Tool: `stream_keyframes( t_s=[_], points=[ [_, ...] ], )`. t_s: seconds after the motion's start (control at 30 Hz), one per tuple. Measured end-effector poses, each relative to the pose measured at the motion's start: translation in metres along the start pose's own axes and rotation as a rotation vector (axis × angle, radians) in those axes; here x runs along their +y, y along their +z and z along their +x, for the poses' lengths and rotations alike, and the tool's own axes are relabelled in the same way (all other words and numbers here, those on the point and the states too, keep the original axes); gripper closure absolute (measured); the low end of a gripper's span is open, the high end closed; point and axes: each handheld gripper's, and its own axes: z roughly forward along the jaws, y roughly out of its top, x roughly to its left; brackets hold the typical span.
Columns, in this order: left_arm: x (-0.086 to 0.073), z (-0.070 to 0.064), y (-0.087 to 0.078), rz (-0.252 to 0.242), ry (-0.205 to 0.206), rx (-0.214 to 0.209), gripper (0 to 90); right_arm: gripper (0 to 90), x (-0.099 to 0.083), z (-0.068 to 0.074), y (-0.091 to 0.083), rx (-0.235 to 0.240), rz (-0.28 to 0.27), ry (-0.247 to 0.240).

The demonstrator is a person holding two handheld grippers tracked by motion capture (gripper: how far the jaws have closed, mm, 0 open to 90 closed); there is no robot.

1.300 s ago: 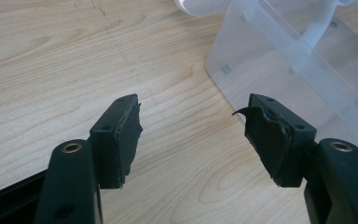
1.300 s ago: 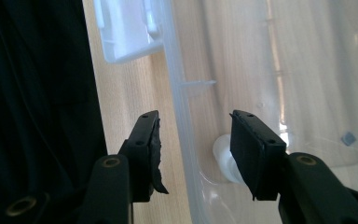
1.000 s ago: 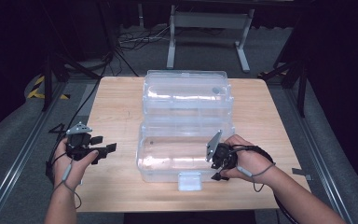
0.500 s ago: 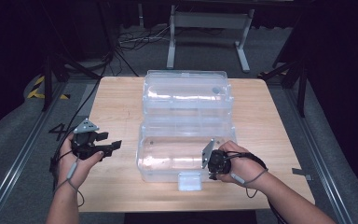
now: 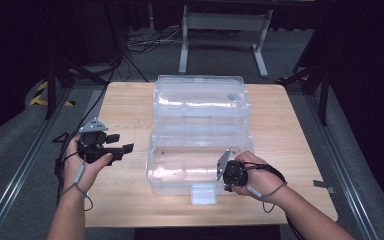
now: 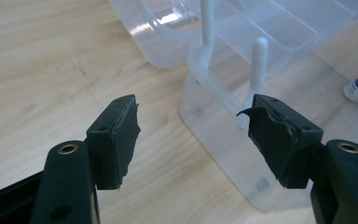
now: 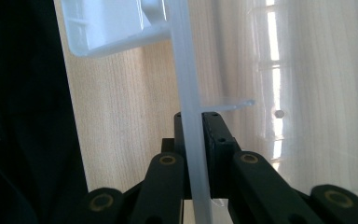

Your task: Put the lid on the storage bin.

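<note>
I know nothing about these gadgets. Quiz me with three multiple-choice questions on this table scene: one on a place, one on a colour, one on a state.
1. Where is the right gripper?
A. on the clear box's front wall
B. on the floor
C. at the table's far edge

2. What colour are the left gripper's jaws?
A. white
B. black
C. red

3. How do those jaws stand?
A. shut on the box
B. shut on a bottle
C. open, holding nothing

Answers: 1 A, its jaws pinch the wall; 2 B, the pads are black; 3 C, bare table shows between them.
</note>
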Motion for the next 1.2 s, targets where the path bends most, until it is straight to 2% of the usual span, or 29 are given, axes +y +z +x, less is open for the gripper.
stream_keyframes(
  t_s=[0.13, 0.4, 0.47, 0.57, 0.7, 0.8, 0.9, 1.2],
  points=[
    [0.011, -0.001, 0.0, -0.002, 0.036, -0.011, 32.1, 86.0, -0.002, 0.0, 0.0, 0.005, -0.017, 0.013],
    [0.035, -0.013, 0.007, -0.008, 0.114, -0.118, 31.1, 85.7, -0.004, 0.0, 0.0, 0.002, -0.033, 0.032],
    [0.043, -0.016, 0.008, -0.003, 0.141, -0.116, 31.3, 85.8, -0.004, 0.0, 0.0, 0.003, -0.031, 0.031],
    [0.052, -0.02, 0.007, -0.012, 0.161, -0.113, 31.9, 85.8, -0.004, 0.0, 0.0, 0.005, -0.033, 0.031],
    [0.068, -0.025, 0.006, -0.05, 0.176, -0.146, 34.6, 85.9, -0.005, 0.0, 0.0, 0.007, -0.039, 0.027],
    [0.077, -0.028, 0.006, -0.063, 0.192, -0.153, 35.2, 85.9, -0.005, 0.0, 0.001, 0.007, -0.046, 0.025],
    [0.09, -0.035, 0.008, -0.049, 0.228, -0.155, 35.2, 85.9, -0.007, -0.002, 0.001, 0.015, -0.06, 0.027],
    [0.104, -0.043, 0.013, -0.051, 0.244, -0.186, 34.7, 85.7, -0.011, -0.001, 0.001, 0.012, -0.098, 0.03]
  ],
)
